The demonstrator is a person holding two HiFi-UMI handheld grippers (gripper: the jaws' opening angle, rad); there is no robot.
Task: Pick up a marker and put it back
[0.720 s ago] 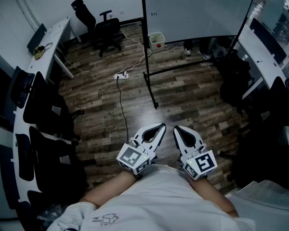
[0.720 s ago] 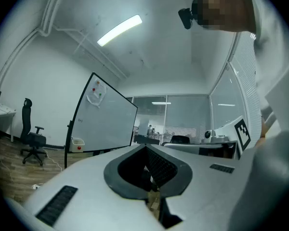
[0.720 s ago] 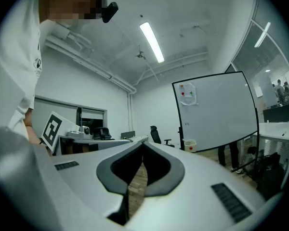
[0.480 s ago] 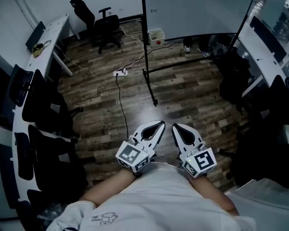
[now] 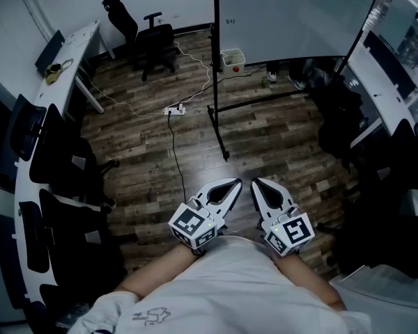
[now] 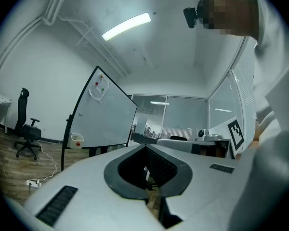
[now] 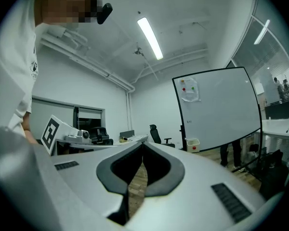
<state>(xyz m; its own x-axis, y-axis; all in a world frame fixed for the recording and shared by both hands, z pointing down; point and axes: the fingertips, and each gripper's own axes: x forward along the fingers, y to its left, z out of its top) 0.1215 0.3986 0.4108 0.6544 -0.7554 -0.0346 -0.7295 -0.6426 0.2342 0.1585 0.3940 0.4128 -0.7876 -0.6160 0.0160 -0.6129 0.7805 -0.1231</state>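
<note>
I cannot make out a marker in any view. A whiteboard (image 5: pixel 292 12) on a black rolling stand is across the wood floor ahead, with a small white box (image 5: pixel 230 58) with a red spot at its left post. My left gripper (image 5: pixel 235 181) and right gripper (image 5: pixel 254 181) are held side by side close to the person's body, pointing level toward the board. Both are shut with nothing between the jaws. The left gripper view shows its tips (image 6: pixel 145 146) meeting, with the whiteboard (image 6: pixel 108 114) beyond. In the right gripper view the tips (image 7: pixel 143 142) also meet before the whiteboard (image 7: pixel 216 109).
A power strip (image 5: pixel 175 108) with trailing cables lies on the floor ahead. A black office chair (image 5: pixel 152 42) stands at the back beside a white desk (image 5: pixel 70 54). Dark chairs (image 5: pixel 56 165) line the left; desks and chairs (image 5: pixel 397 117) fill the right.
Both grippers stay side by side in front of the body. The head view has shifted a little, so the whiteboard stand now sits slightly further right.
</note>
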